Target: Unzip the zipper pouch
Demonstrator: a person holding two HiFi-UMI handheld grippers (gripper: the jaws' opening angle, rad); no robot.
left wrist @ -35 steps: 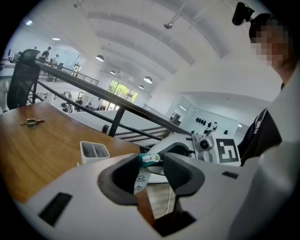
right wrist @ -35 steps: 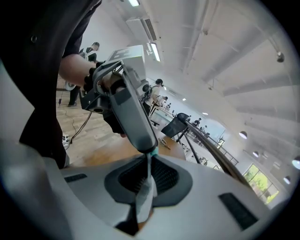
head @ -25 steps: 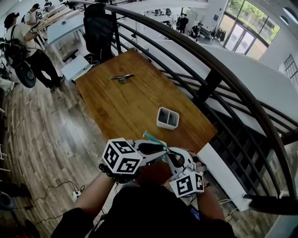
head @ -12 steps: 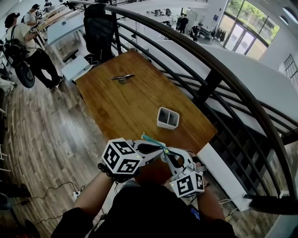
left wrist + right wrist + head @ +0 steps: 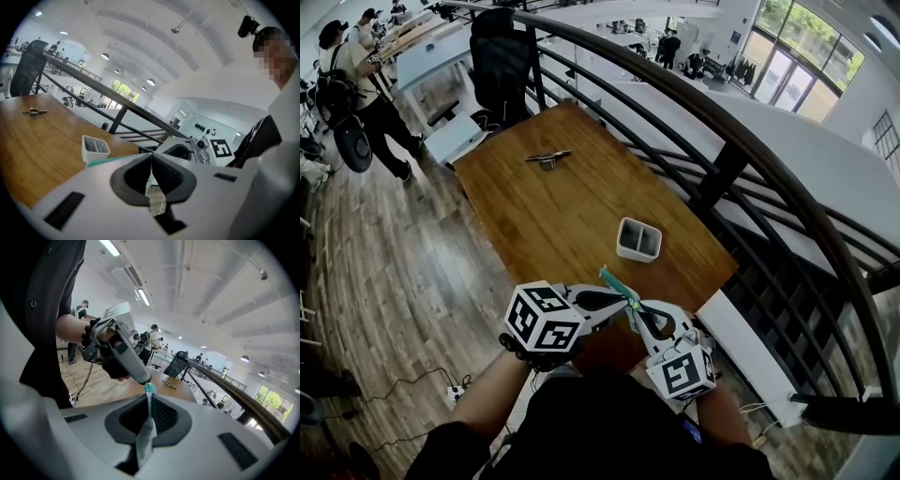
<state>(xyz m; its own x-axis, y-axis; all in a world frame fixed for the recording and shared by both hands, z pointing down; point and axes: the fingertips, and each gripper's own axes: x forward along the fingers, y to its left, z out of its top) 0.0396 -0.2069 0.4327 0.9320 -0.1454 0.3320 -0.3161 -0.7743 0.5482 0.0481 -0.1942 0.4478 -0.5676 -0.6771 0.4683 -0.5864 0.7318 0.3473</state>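
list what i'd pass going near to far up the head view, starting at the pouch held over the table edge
zipper pouch → white two-slot box → small metal tool → black chair

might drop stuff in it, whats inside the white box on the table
The white box shows two compartments split by a divider, both seemingly empty in the head view. Its near wall hides part of each floor.
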